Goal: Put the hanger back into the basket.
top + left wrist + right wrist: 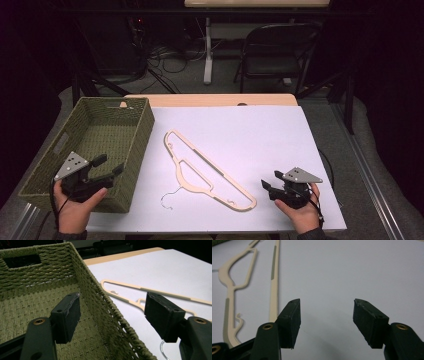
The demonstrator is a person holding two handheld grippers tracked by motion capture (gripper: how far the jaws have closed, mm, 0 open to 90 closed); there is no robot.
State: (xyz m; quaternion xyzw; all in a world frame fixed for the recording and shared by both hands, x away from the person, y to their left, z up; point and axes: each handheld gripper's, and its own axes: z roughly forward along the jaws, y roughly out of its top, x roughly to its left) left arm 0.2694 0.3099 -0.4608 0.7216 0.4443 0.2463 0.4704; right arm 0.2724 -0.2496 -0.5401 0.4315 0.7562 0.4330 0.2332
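Here the hanger (207,170) lies flat on the white table (260,130), between the two grippers and just beside the basket (50,165). The left gripper (111,165) hangs over the basket's near right wall, jaws spread and empty. The right gripper (267,186) is near the hanger's end, also spread, gripping nothing.

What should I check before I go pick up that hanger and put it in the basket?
1. Left claw open and empty: ok, jaws wide apart.
2. Right claw open and empty: ok, jaws apart over the white sheet.
3. Hanger lying flat and free: ok, nothing rests on it.
4. Right claw close to the hanger: ok, its wide end lies just beside the jaws.
5. Basket ready to take it: ok, no contents seen inside.
6. Left claw clear of the basket: not ok, it hangs over the rim.
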